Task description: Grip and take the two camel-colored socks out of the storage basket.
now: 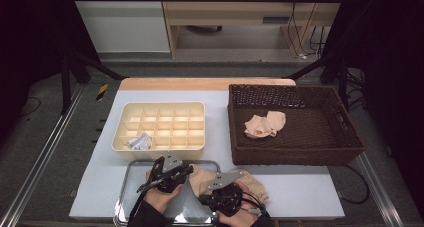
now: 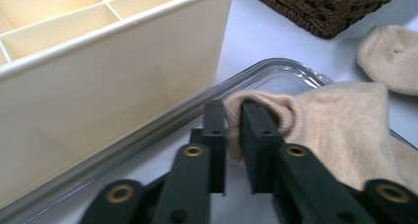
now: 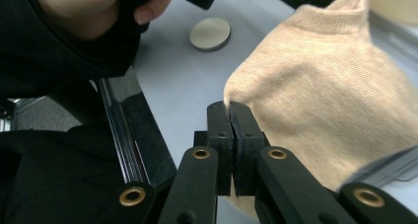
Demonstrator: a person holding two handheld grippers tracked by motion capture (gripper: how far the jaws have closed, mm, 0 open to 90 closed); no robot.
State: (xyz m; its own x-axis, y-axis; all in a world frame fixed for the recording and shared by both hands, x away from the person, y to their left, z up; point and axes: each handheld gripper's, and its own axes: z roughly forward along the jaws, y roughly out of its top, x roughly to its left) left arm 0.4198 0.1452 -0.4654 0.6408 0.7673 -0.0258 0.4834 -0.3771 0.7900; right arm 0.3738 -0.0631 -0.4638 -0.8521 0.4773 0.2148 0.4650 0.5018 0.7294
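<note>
Underneath, white table (image 1: 310,187), grey floor (image 1: 45,152).

You have one cream divider box (image 1: 159,126) at the table's middle. Right of it stands one wicker basket (image 1: 345,122); just in front of it lies one clear tray (image 1: 131,197). Beige socks (image 1: 265,124): one bundle in the basket, two by the tray.
</note>
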